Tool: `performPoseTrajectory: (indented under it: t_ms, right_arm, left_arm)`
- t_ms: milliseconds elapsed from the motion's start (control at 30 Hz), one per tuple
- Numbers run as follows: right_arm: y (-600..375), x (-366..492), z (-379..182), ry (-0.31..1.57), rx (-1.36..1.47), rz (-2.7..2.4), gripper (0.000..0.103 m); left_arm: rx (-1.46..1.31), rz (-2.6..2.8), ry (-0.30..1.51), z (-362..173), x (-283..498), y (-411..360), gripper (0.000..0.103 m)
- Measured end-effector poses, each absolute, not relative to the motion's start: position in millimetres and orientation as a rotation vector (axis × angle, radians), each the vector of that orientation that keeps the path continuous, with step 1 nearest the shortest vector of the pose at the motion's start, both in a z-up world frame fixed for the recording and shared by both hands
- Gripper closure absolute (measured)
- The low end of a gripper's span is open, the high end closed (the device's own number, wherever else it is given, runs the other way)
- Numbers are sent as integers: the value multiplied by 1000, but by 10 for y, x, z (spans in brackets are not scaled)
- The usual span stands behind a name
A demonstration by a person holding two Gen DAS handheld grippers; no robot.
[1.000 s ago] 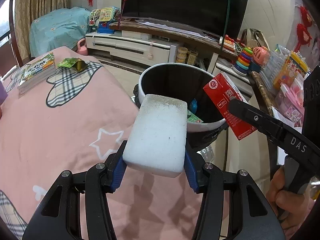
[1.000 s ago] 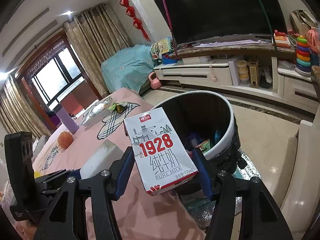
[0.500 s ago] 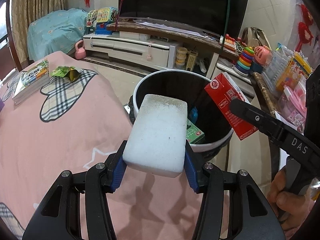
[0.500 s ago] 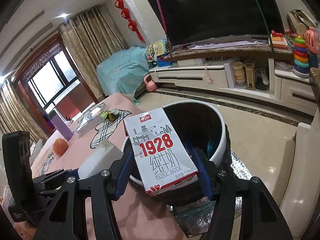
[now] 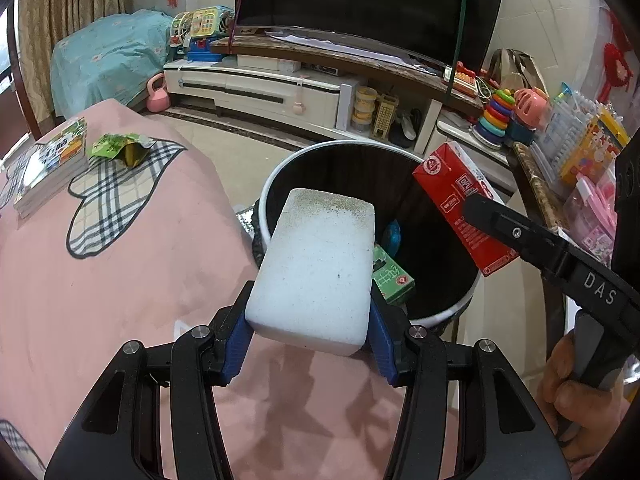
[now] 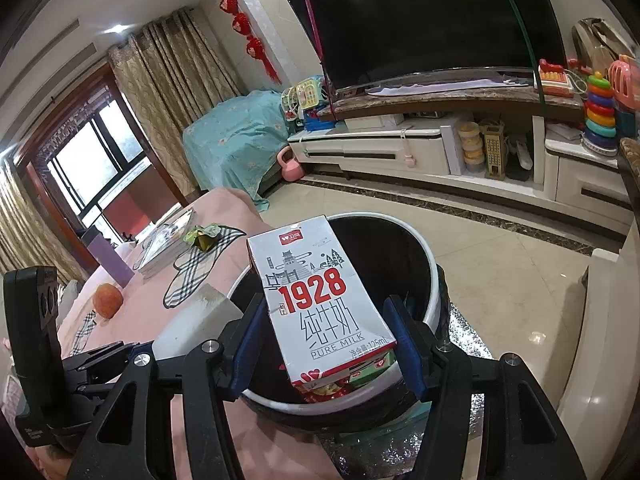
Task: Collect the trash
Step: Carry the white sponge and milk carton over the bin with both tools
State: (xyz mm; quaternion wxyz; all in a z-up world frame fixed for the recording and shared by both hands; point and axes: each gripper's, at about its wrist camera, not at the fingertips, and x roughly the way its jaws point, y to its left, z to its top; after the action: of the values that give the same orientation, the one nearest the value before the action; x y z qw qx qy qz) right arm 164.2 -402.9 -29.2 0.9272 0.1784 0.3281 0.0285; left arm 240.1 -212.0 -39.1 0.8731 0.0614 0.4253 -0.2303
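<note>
Matt porous sponge point(image 5: 316, 272); glossy printed paper carton point(image 6: 320, 304)

Black gripper frames point(image 5: 308, 344) — blue jaws, silver screws.

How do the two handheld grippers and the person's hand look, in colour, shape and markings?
Both are matte black plastic frames with triangular cut-outs and silver screw heads. The left gripper and right gripper each have two ribbed blue finger pads. The right gripper's side bears the white letters "DAS" in the left wrist view. The hand on its grey handle is bare; no sleeve or cable is visible.
</note>
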Motion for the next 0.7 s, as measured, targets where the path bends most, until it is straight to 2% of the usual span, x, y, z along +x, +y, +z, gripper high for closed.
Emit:
performPoseTrajectory:
  t_ms: [700]
  right_arm:
    - [-4070, 1839, -345, 723, 365, 47, 43]
  left_arm:
    - [153, -478, 913, -401, 2636, -2354, 52]
